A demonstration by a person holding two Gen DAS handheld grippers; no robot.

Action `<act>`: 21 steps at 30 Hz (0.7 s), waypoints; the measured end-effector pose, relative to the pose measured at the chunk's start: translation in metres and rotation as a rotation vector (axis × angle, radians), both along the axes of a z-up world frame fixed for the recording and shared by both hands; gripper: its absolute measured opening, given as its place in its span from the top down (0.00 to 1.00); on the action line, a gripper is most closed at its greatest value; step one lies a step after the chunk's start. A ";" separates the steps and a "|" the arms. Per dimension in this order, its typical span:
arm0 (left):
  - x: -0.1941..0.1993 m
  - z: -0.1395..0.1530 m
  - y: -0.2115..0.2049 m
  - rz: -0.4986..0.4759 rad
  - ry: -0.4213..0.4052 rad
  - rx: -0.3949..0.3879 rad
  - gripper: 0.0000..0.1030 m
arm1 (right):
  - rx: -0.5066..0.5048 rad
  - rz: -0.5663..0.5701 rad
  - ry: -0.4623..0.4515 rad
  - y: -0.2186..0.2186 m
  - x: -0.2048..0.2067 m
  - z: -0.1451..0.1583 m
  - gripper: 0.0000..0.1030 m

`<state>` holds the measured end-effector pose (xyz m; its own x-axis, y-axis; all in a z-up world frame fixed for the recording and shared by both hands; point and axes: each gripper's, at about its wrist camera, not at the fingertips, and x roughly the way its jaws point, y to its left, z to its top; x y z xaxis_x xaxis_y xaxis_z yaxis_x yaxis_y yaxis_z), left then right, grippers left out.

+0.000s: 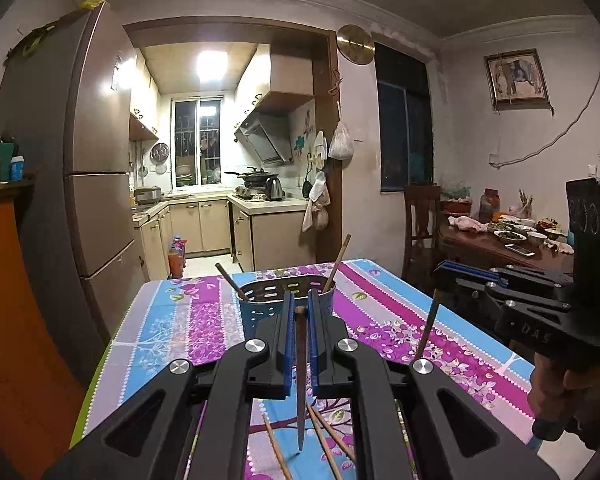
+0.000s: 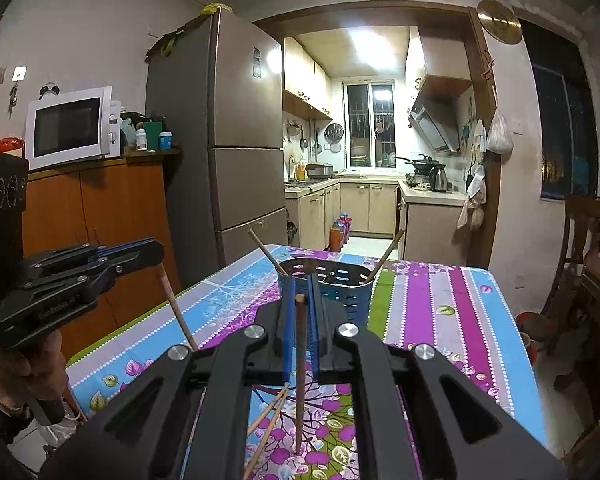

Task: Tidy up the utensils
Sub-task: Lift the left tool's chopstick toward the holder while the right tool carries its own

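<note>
Two chopsticks [image 1: 342, 258] in basket [image 1: 286, 302], each gripper's fingers [image 1: 286, 320] clamping one chopstick [image 1: 300, 376], several loose chopsticks [image 1: 324, 446] below.

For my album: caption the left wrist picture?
Left gripper holding a chopstick before the blue holder.

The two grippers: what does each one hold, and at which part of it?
Each holds one dark chopstick near its top end: the left gripper its chopstick, the right gripper its chopstick, tips hanging down.
</note>
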<state>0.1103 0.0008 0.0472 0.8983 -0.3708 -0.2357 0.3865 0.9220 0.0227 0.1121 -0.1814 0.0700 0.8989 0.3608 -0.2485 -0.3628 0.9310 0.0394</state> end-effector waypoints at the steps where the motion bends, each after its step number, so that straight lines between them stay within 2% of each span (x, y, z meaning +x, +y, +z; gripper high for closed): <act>1: 0.001 0.002 -0.001 -0.002 -0.003 -0.002 0.92 | 0.000 0.001 0.001 0.000 0.001 0.001 0.95; 5: 0.012 0.030 -0.007 -0.002 -0.073 -0.002 0.92 | 0.005 0.003 -0.034 0.000 0.008 0.020 0.95; 8: 0.024 0.061 -0.014 0.001 -0.144 -0.003 0.92 | 0.021 -0.003 -0.100 -0.003 0.018 0.051 0.95; 13: 0.062 0.120 -0.023 0.001 -0.248 -0.054 0.93 | 0.041 -0.043 -0.247 -0.002 0.044 0.110 0.95; 15: 0.078 0.132 -0.029 0.021 -0.297 -0.054 0.92 | 0.041 -0.068 -0.303 -0.001 0.060 0.128 0.95; 17: 0.097 0.137 -0.033 0.022 -0.311 -0.072 0.93 | 0.054 -0.087 -0.322 -0.004 0.078 0.135 0.95; 21: 0.133 0.126 -0.041 0.037 -0.313 -0.086 0.93 | 0.100 -0.121 -0.311 -0.014 0.119 0.129 0.95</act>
